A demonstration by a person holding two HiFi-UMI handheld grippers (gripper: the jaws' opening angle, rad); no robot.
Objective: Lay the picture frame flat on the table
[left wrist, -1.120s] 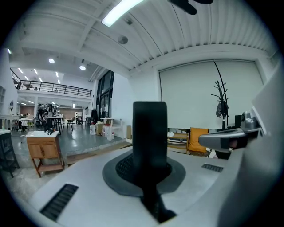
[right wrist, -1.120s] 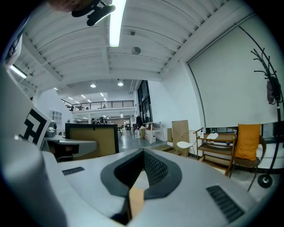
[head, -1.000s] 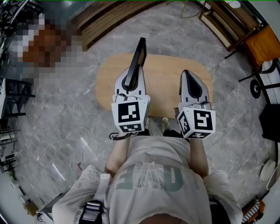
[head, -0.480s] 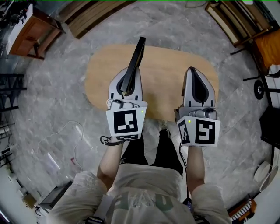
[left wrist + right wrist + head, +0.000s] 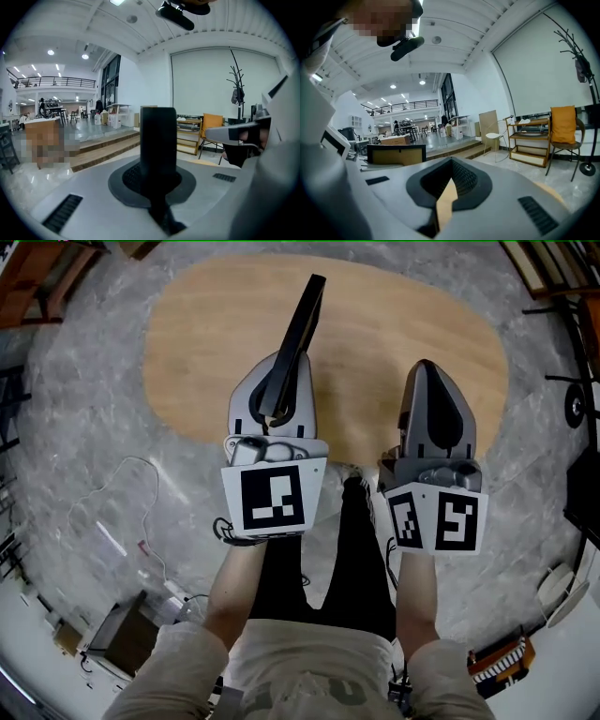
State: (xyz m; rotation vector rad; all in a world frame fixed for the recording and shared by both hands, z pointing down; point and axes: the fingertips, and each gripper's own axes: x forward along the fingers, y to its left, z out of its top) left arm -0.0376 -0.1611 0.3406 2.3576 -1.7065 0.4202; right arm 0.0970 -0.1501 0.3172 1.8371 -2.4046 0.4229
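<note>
Jaws of the left gripper (image 5: 279, 390) clamp the picture frame (image 5: 305, 320) upright over the table (image 5: 206, 334), seemingly poised for lowering it flat. The right gripper (image 5: 433, 404), its jaws together and empty, hangs beside.

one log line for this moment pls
phase: frame held over table | left gripper: shut on picture frame | frame: on edge, not yet flat | right gripper: shut, empty
</note>
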